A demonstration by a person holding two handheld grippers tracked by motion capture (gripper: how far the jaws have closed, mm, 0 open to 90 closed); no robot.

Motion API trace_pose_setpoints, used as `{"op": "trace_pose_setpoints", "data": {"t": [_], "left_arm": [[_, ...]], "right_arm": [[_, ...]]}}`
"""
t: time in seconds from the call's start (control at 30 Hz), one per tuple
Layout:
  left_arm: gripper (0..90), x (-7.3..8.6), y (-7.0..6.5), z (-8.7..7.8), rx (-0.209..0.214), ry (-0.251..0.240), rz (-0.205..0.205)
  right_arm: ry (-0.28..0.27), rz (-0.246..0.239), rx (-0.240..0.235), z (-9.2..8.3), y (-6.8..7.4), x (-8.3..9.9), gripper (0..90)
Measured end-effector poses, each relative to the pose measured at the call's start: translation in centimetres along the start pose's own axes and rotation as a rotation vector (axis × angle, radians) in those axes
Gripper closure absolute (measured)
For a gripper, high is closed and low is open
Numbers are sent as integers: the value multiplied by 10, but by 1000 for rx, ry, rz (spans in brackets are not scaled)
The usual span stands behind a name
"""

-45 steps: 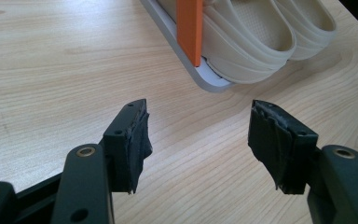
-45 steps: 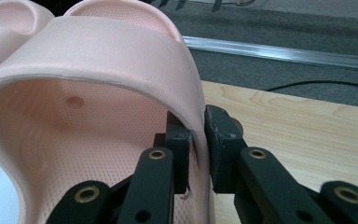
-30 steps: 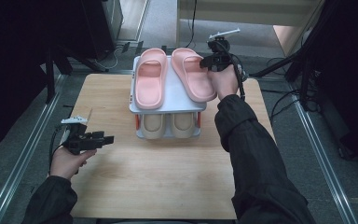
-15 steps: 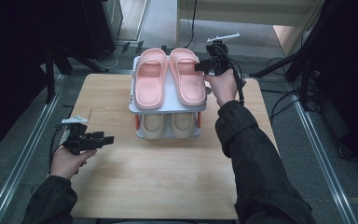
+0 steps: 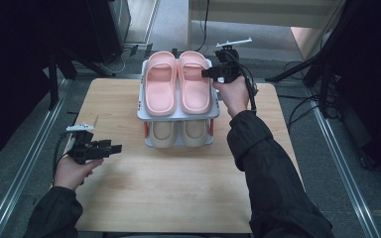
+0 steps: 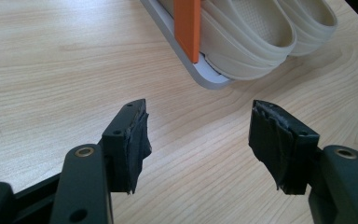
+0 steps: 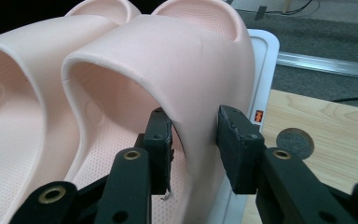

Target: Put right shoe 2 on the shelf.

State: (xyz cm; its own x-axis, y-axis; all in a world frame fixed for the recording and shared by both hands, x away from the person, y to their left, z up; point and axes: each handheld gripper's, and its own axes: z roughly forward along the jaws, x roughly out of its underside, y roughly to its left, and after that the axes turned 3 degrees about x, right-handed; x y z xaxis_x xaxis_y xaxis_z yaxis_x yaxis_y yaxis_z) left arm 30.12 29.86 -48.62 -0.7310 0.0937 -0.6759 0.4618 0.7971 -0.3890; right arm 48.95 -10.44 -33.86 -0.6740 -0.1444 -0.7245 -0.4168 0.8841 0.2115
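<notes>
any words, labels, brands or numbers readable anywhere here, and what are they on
No text can be read.
Small orange and white sticker on the rim of the white shoe rack, beside the pink slipper: too small and blurred to read.
Pink and beige slippers: no brand or number visible.
Wooden table and both grippers: no markings visible.

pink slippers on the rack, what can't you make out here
- Right gripper view: whether the fingers still press the right pink slipper strap; they have just been opening.
- High view: beige slippers, toes hidden under the rack's top shelf.
- Left gripper view: beige slippers cut off by the top edge.
</notes>
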Motion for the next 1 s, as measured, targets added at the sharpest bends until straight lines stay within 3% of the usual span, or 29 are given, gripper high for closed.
{"op": "trace_pose_setpoints", "data": {"t": [0.3,0.53,0.77,1.0], "left_arm": [[376,-5,-1,4,-5,-6,15],[376,-9,-3,10,3,-2,23],[375,-14,-3,15,5,19,31],[375,-17,-3,20,15,22,31]], "right_arm": [[-19,-16,-31,-5,1,7,649],[-50,-35,-67,-20,-2,17,645],[-70,-114,-69,-34,-6,30,652],[-87,-116,-101,-43,-15,43,647]]}}
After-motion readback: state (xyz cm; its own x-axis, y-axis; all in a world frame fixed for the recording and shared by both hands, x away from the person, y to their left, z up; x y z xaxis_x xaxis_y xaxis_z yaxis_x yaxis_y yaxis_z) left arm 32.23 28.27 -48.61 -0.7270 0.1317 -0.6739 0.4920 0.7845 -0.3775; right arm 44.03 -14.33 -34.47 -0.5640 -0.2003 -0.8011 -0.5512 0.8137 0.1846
